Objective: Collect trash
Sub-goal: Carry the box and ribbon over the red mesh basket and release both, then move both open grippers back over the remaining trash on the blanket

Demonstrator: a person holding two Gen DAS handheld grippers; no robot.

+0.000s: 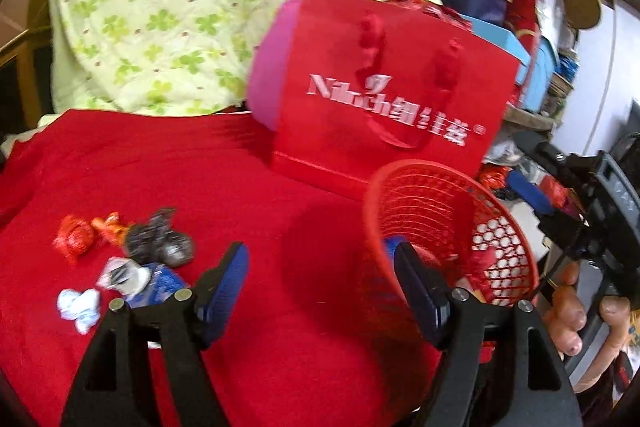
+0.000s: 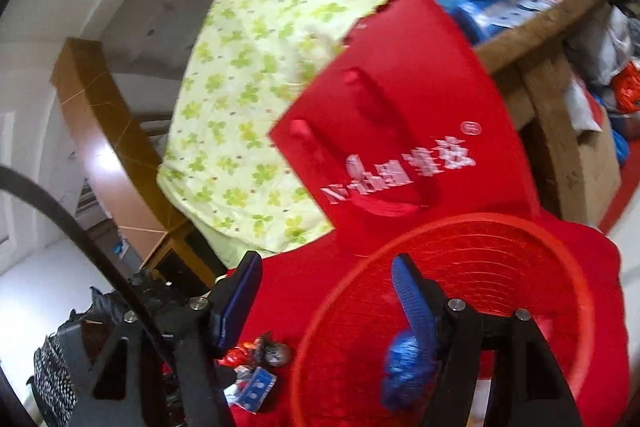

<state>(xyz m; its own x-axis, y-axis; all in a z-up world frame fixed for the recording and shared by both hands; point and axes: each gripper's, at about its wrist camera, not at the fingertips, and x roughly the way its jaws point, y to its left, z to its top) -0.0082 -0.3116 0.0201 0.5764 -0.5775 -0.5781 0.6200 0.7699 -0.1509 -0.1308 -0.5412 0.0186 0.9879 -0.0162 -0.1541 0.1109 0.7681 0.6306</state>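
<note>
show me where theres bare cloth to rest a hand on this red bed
Free: the red cloth between the wrapper pile, the red gift bag and the red basket, plus the strip between the left gripper fingers. Crowded: the wrappers on the left of the left wrist view, and the right edge, where basket and bag stand close.

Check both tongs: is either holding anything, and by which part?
Nothing is held. Left tongs stand open over the red cloth; right tongs are open, blue wrapper dropping into the red basket.
</note>
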